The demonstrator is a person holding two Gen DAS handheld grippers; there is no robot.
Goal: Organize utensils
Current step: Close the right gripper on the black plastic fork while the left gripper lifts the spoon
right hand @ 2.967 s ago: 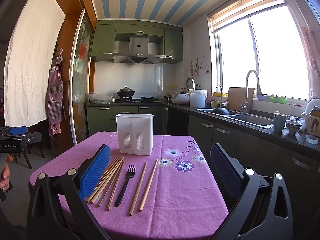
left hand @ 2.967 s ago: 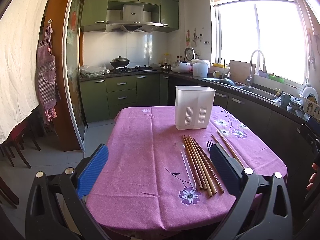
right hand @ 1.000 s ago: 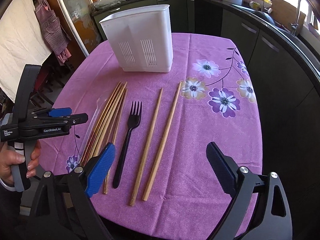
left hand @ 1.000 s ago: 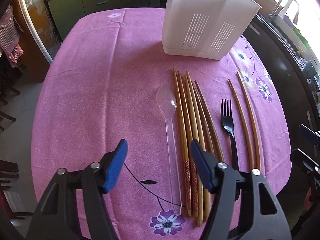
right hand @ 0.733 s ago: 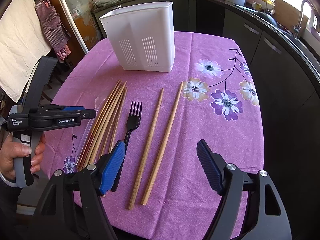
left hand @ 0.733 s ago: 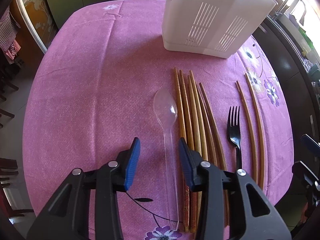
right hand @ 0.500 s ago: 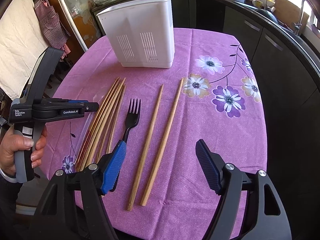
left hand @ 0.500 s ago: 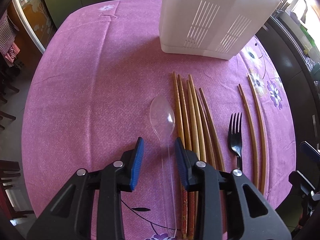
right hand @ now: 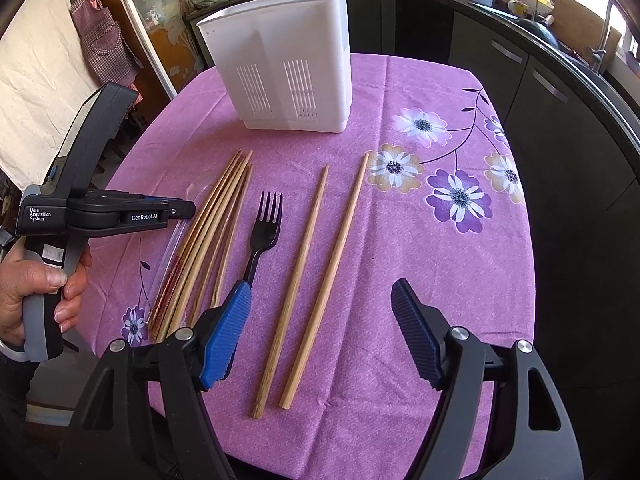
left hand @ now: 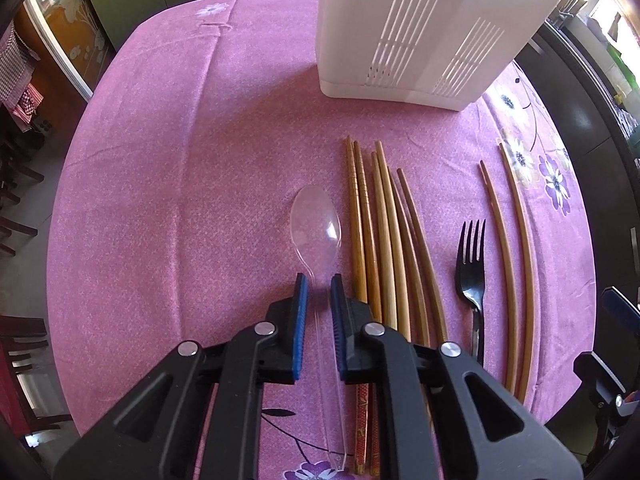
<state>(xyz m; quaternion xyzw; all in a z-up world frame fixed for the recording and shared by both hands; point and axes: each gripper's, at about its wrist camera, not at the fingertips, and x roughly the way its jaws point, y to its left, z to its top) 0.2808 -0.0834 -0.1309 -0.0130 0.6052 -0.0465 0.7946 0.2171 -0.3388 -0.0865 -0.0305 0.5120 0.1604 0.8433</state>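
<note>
A clear plastic spoon [left hand: 316,224] lies on the purple tablecloth [left hand: 180,160], bowl pointing away. My left gripper [left hand: 319,292] points steeply down over it, its blue pads closed in on the thin neck just below the bowl. Right of the spoon lie a bundle of several brown chopsticks [left hand: 384,240], a black fork [left hand: 472,264] and two loose chopsticks [left hand: 516,264]. In the right wrist view my right gripper [right hand: 320,286] hangs open above the two loose chopsticks [right hand: 320,272], with the fork [right hand: 262,232] beside its left pad. The white slotted utensil holder [right hand: 288,68] stands upright behind the row.
A hand holds the left gripper [right hand: 188,206] at the table's left edge. Dark kitchen cabinets and a counter [right hand: 560,60] run along the right side. A checked apron [right hand: 100,40] hangs beside a glass door at the back left. Chairs stand left of the table.
My left gripper came down and forward over the clear spoon, and its jaws narrowed from wide apart to tight around the handle. The right gripper narrowed a little and stayed in place.
</note>
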